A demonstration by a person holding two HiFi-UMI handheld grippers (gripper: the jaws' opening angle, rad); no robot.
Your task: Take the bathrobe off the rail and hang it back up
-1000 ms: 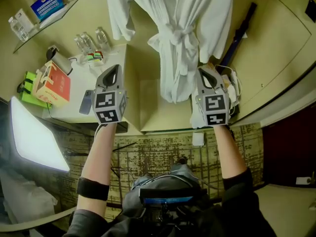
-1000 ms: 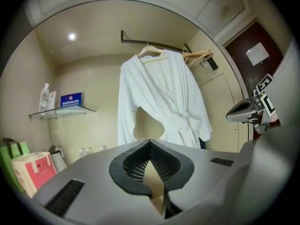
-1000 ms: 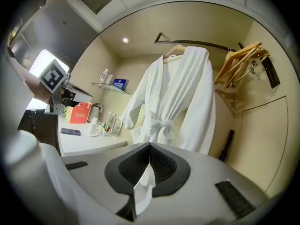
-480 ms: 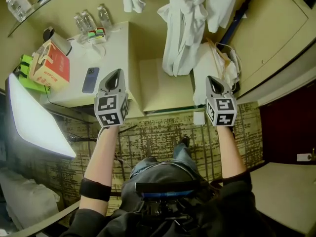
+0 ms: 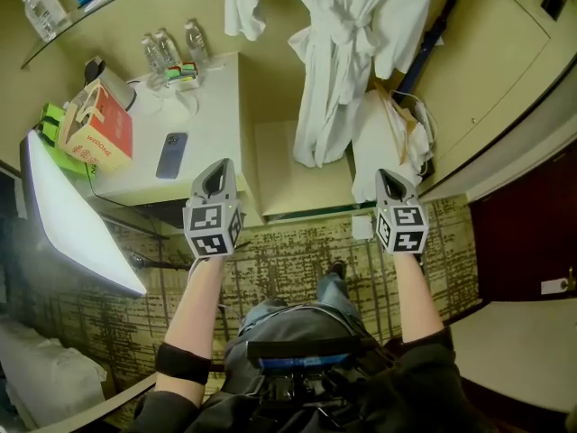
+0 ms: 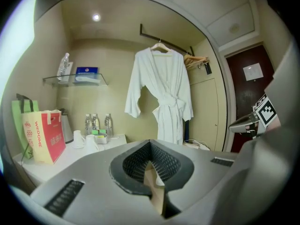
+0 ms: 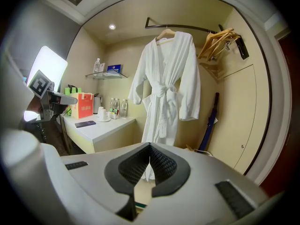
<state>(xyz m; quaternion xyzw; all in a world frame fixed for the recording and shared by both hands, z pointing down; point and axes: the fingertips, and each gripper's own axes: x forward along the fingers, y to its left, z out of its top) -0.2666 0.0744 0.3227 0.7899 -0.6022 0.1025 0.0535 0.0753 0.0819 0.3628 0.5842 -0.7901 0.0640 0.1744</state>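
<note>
I see the bathrobe (image 7: 166,78) hanging on its hanger (image 7: 162,33) from the rail (image 7: 187,28), belt tied, just beside the white counter (image 5: 216,106). My left gripper (image 5: 216,171) and right gripper (image 5: 388,180) both sit well short of it, each with jaws pressed together on nothing.

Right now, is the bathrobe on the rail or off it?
On the rail: the bathrobe hangs full length from a hanger hooked over the rail.
</note>
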